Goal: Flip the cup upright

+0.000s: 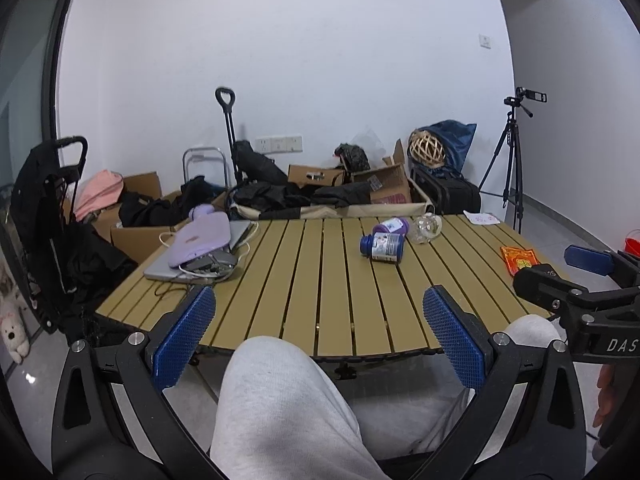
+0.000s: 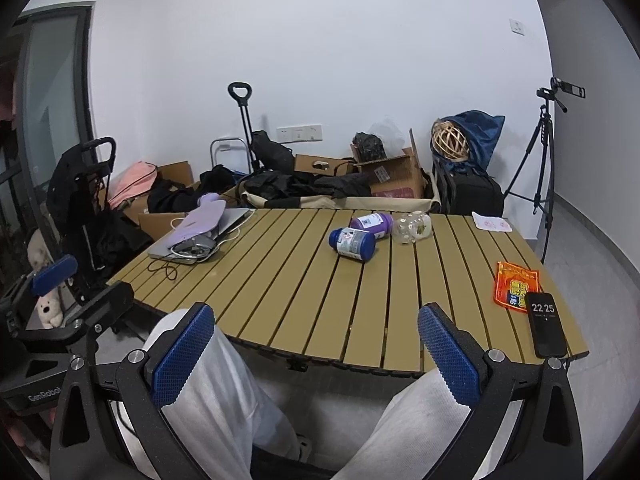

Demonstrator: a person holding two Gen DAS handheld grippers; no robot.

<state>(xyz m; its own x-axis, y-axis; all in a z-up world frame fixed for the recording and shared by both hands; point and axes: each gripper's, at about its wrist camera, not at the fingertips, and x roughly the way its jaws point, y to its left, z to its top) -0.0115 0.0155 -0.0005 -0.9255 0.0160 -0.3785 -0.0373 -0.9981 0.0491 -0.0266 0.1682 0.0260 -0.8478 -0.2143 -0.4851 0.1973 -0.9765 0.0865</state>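
Observation:
A clear glass cup [image 1: 427, 229] [image 2: 412, 227] lies on its side near the far edge of the slatted wooden table [image 1: 304, 292] [image 2: 312, 300]. A blue bottle [image 1: 382, 247] [image 2: 352, 241] and a purple bottle [image 1: 394, 226] [image 2: 371, 223] lie on their sides just left of it. My left gripper [image 1: 320, 336] is open and empty, held before the table's near edge above my knee. My right gripper [image 2: 316, 344] is open and empty, also short of the near edge. Both are far from the cup.
A laptop with a purple pouch and cables [image 1: 200, 248] [image 2: 200, 232] lies at the table's far left. An orange packet [image 2: 516, 286] and a black phone [image 2: 545, 324] lie at the right edge. Boxes, bags and a tripod [image 2: 540, 160] stand behind the table.

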